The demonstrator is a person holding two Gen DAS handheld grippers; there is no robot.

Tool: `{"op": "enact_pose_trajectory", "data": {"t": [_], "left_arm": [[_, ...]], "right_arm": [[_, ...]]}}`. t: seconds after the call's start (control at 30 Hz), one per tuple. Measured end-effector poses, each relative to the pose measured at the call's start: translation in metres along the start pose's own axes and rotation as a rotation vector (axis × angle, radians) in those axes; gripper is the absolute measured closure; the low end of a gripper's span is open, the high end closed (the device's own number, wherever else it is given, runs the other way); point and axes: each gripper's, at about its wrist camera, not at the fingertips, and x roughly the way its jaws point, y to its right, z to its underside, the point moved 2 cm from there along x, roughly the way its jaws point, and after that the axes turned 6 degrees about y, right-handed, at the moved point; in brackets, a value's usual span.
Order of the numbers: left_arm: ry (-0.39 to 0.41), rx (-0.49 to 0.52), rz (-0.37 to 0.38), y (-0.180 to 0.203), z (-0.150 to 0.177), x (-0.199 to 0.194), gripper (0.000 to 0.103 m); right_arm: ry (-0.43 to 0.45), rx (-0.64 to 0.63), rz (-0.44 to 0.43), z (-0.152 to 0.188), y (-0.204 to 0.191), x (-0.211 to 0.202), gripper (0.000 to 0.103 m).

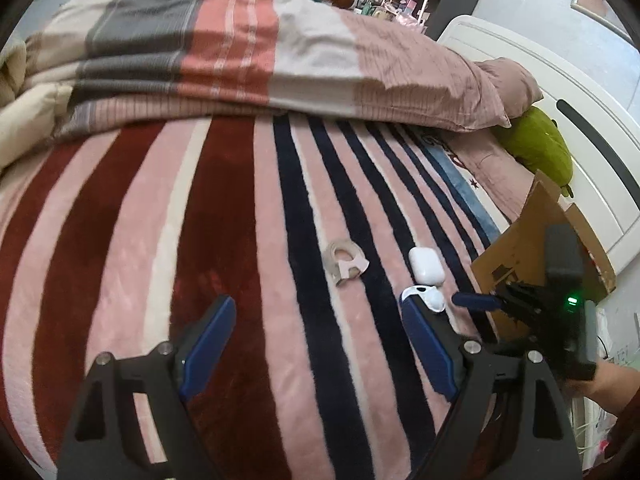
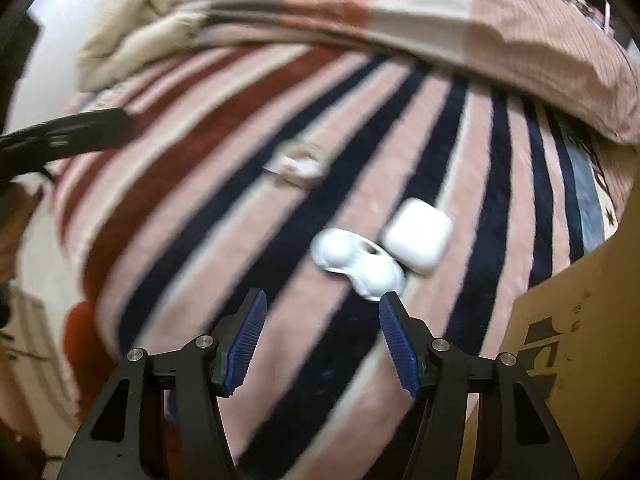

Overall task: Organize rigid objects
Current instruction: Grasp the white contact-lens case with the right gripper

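Three small objects lie on the striped blanket (image 1: 224, 216): a beige tape dispenser (image 1: 345, 263), a white earbud case (image 1: 426, 266) and a white contact lens case (image 1: 426, 297). My left gripper (image 1: 316, 308) is open and empty, low over the blanket, its right finger next to the lens case. My right gripper (image 2: 322, 300) is open and empty; in the right wrist view the lens case (image 2: 356, 260) lies just ahead of its right fingertip, the earbud case (image 2: 418, 234) beside it and the tape dispenser (image 2: 298, 166) farther off. The right gripper also shows in the left wrist view (image 1: 476, 301).
A cardboard box (image 1: 532, 248) stands at the blanket's right edge, also in the right wrist view (image 2: 580, 320). A folded quilt (image 1: 248, 48) lies across the back. A green plush toy (image 1: 538, 148) rests by the white bed frame (image 1: 560, 92).
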Motion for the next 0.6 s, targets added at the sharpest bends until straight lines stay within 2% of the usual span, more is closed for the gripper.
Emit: {"op": "enact_pose_trajectory", "data": {"t": [0.1,0.23,0.27,0.3,0.33,0.47,0.6], "left_arm": [[-0.011,0.0,0.006,-0.001,0.002,0.007,0.02],[-0.019,0.001,0.016,0.002,0.002,0.012,0.02],[-0.021,0.002,0.018,0.003,0.002,0.013,0.02],[-0.022,0.003,0.022,0.006,0.002,0.013,0.02],[-0.023,0.006,0.026,0.009,0.002,0.013,0.02],[-0.023,0.026,0.046,0.02,0.0,0.009,0.02],[-0.007,0.035,0.119,0.036,-0.005,-0.003,0.02]], "right_arm": [[0.001,-0.008,0.051,0.0,0.012,0.017,0.048],[0.024,-0.009,0.037,-0.004,0.015,0.022,0.048],[0.026,-0.011,0.032,-0.005,0.013,0.021,0.054],[0.032,-0.016,0.022,-0.005,0.01,0.021,0.072],[0.042,-0.026,0.024,-0.006,0.008,0.019,0.077],[0.083,-0.06,0.013,-0.01,-0.005,0.007,0.077],[0.134,-0.081,-0.044,-0.014,-0.022,-0.02,0.077]]}}
